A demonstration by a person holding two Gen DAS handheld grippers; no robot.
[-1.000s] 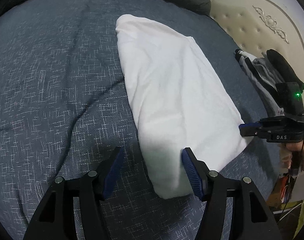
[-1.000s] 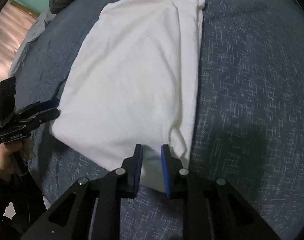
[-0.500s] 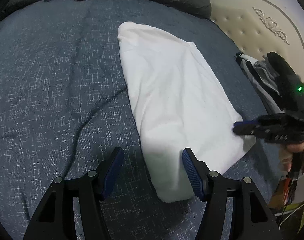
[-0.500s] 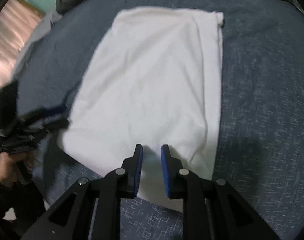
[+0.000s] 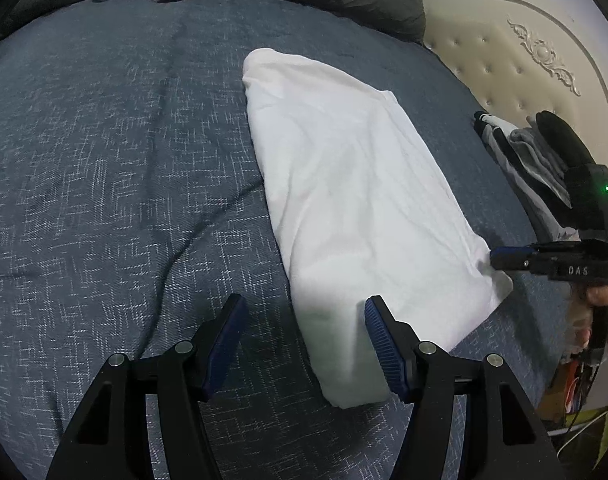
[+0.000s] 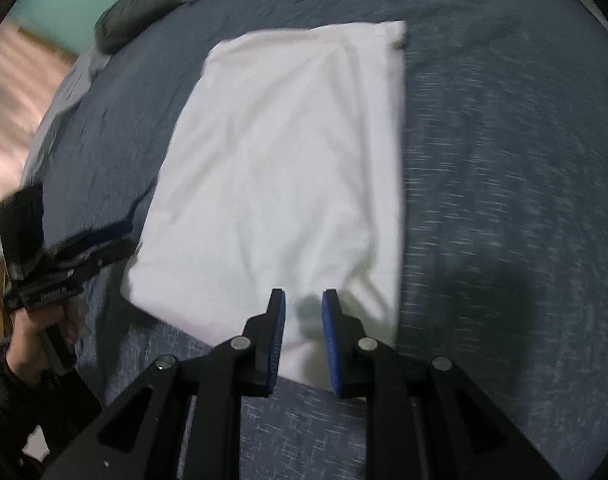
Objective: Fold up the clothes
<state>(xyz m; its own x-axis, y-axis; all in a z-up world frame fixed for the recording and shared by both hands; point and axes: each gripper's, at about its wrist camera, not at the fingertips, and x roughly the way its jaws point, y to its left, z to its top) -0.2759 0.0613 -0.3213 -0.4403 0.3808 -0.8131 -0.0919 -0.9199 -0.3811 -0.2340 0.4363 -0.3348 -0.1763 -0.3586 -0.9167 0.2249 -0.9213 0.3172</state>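
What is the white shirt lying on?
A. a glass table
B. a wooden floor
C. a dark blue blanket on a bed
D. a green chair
C: the folded white shirt lies flat on the dark blue blanket that covers the bed, with the padded headboard behind it.

Left hand-held gripper (image 5: 302,334) wide, right hand-held gripper (image 6: 303,330) narrowly parted

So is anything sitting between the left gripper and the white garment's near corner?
Nothing visible. The left gripper is open directly over the near end of the white garment, with only the blue bedcover around it.
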